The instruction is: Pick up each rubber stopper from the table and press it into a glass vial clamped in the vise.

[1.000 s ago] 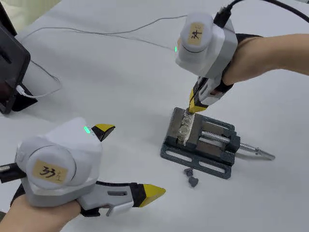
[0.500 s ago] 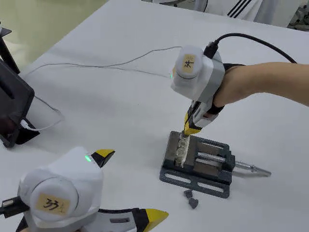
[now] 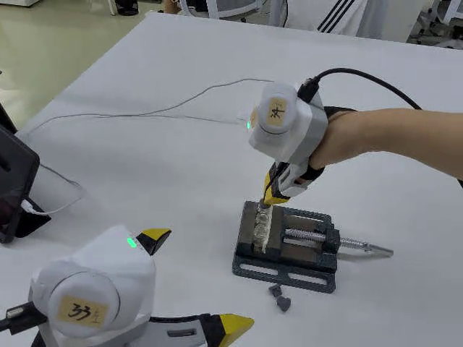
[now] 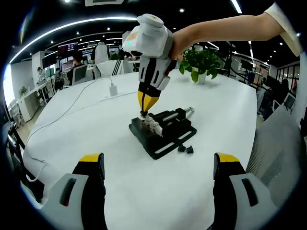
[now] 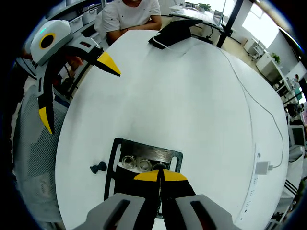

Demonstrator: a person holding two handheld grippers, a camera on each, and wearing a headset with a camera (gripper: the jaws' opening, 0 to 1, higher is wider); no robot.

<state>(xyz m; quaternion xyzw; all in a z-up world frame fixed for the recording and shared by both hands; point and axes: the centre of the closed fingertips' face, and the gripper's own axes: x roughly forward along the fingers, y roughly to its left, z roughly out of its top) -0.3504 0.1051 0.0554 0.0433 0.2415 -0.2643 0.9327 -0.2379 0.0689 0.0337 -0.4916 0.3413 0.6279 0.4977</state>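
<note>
While the right gripper (image 3: 268, 201), jaws closed with any stopper hidden, points straight down on the end vial (image 3: 260, 220) in the vise (image 3: 286, 269), the left gripper (image 3: 195, 282) hangs empty, wide open, well apart.

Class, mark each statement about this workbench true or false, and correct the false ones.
1. The left gripper has its jaws open. True.
2. The right gripper hangs far from the vise. False: its shut jaws are right above the vials clamped in it.
3. Two stoppers lie on the table beside the vise. True.
4. The vise is white. False: it is dark.
</note>
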